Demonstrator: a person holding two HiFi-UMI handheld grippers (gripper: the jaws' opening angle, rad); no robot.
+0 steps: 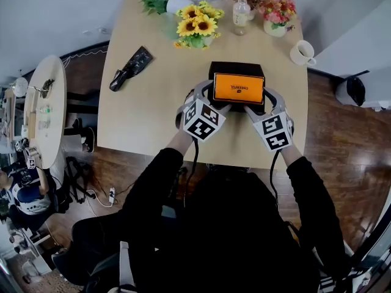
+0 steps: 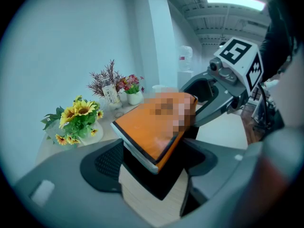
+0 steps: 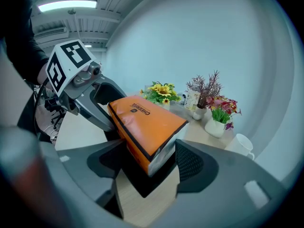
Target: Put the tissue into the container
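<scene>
Left tool (image 2: 152,167) — wide, clamped on tissue pack (image 1: 238,88) | right tool (image 3: 149,167) likewise | pack light, squashy, probably slick — grip ends | container (image 1: 221,69) below

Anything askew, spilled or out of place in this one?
The orange tissue pack is not seated. It lies tilted over the top of the black container, and in both gripper views one end juts out past the container between the jaws. Nothing looks spilled or damaged.
</scene>
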